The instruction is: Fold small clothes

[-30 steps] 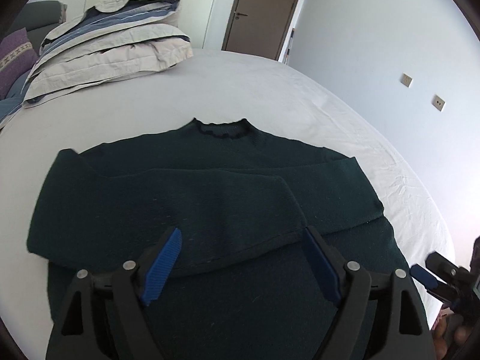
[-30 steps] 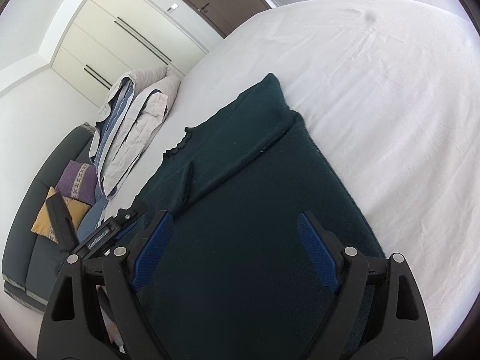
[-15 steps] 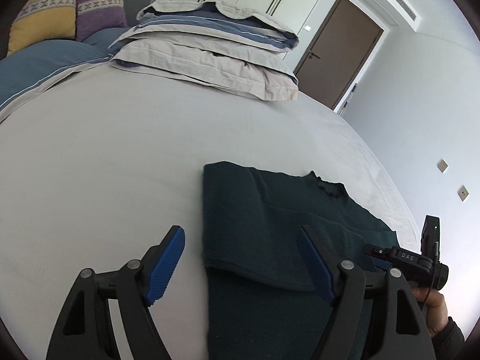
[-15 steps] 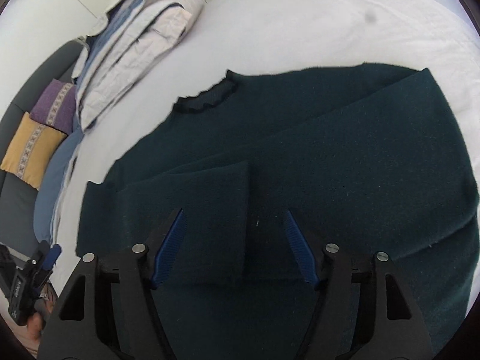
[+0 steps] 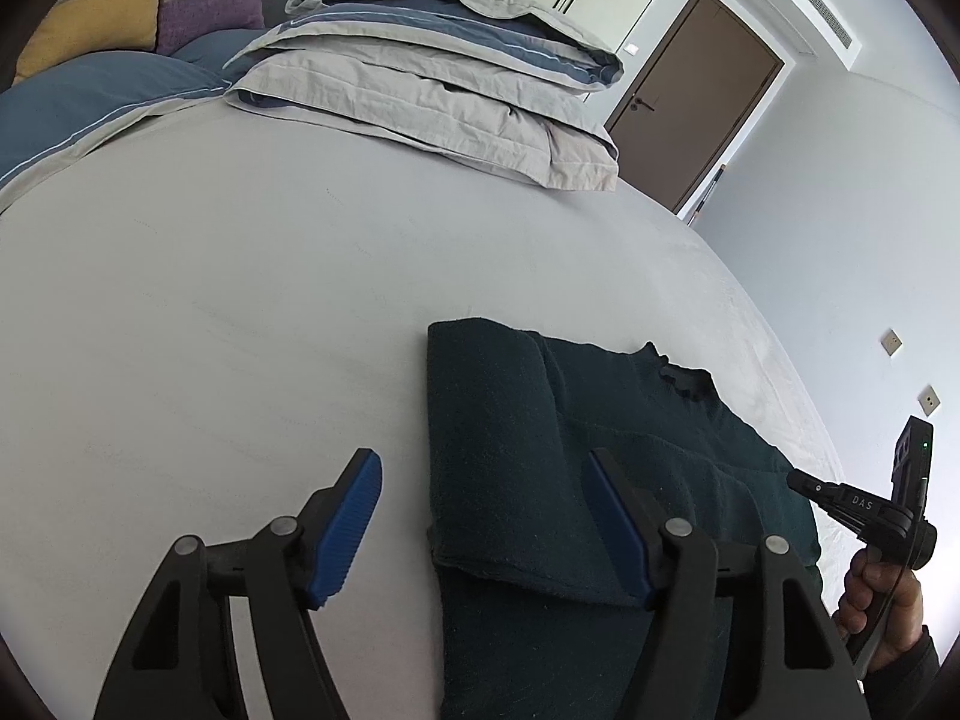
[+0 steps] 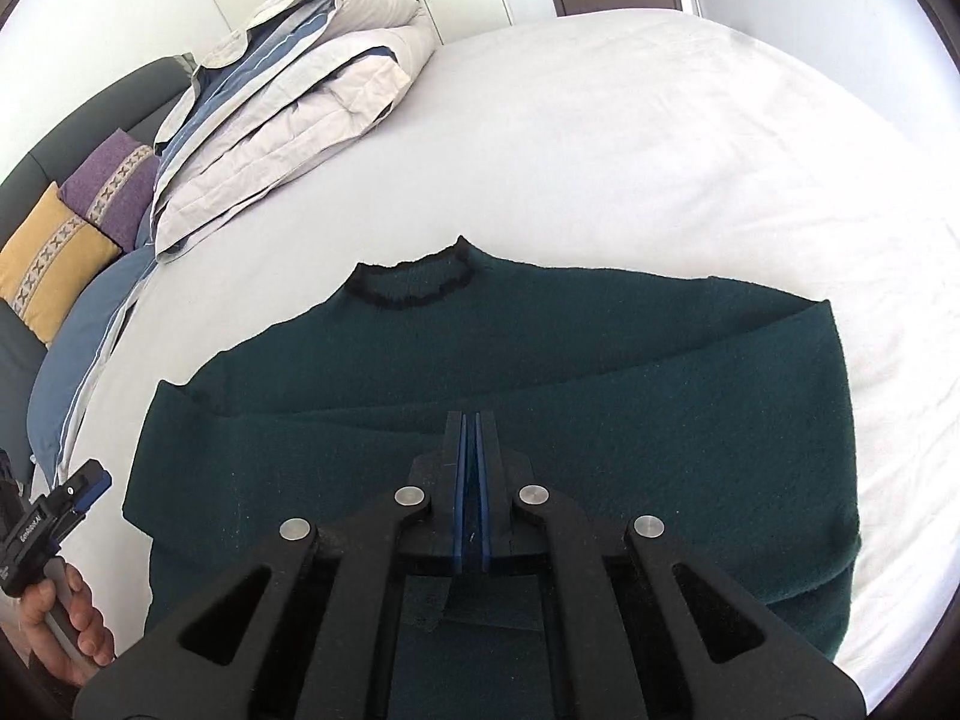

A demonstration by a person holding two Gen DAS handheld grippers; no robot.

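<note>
A dark green sweater (image 6: 540, 372) lies flat on the white bed, collar away from me, both sleeves folded across its body. It also shows in the left wrist view (image 5: 540, 450). My left gripper (image 5: 486, 504) is open and empty, hovering over the sweater's left edge, one finger over the sheet and one over the sweater. My right gripper (image 6: 471, 426) has its jaws closed together over the middle of the sweater, at the edge of the folded sleeve; I cannot see fabric between the pads.
A stack of folded grey and blue bedding (image 5: 432, 84) lies at the far side of the bed. Yellow and purple cushions (image 6: 78, 222) lean on a dark sofa at the left. White sheet (image 6: 660, 150) surrounds the sweater.
My right gripper has closed its jaws and swung to face the sweater's middle. My left gripper has stayed open over the left edge, a little closer.
</note>
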